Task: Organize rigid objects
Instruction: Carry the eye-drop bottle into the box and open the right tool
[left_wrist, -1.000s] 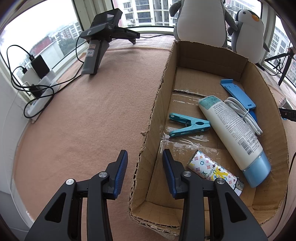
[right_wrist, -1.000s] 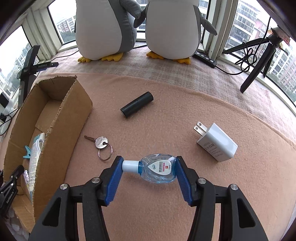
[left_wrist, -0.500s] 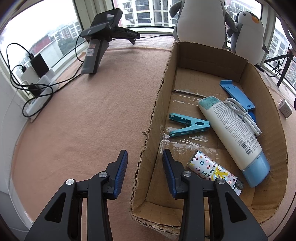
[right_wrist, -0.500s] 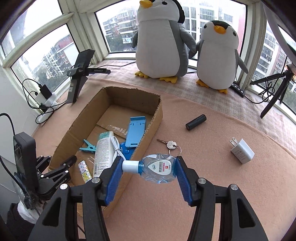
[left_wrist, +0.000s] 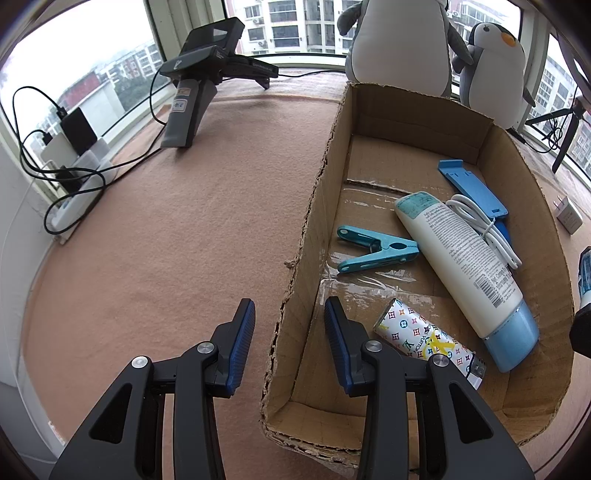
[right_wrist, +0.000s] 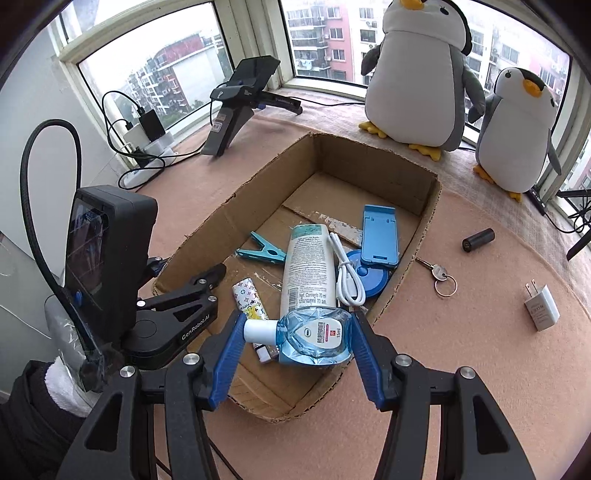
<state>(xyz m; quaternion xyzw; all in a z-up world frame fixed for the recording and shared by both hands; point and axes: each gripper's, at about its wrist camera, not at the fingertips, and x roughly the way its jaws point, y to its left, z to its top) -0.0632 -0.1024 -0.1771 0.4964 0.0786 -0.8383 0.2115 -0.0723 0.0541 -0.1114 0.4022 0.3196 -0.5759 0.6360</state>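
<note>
My right gripper (right_wrist: 295, 332) is shut on a small clear-blue bottle (right_wrist: 314, 338) with a white cap. It holds the bottle on its side above the near end of the open cardboard box (right_wrist: 428, 229). Inside the box lie a white tube with a blue cap (right_wrist: 308, 269), a teal clothespin (right_wrist: 264, 251), a blue phone stand (right_wrist: 379, 236), a white cable (right_wrist: 347, 277) and a patterned small tube (right_wrist: 249, 299). My left gripper (left_wrist: 289, 306) is open, one finger on each side of the box's left wall (left_wrist: 314, 206), not pressing it.
On the tan cloth right of the box lie a black cylinder (right_wrist: 478, 239), keys on a ring (right_wrist: 439, 275) and a white charger (right_wrist: 541, 306). Two plush penguins (right_wrist: 421, 74) stand behind the box. A black stand (right_wrist: 240, 107) and a power strip with cables (right_wrist: 147, 147) sit at far left.
My right gripper has lifted the blue bottle off the cloth and carried it left, over the box's near end. The left gripper and box have stayed put.
</note>
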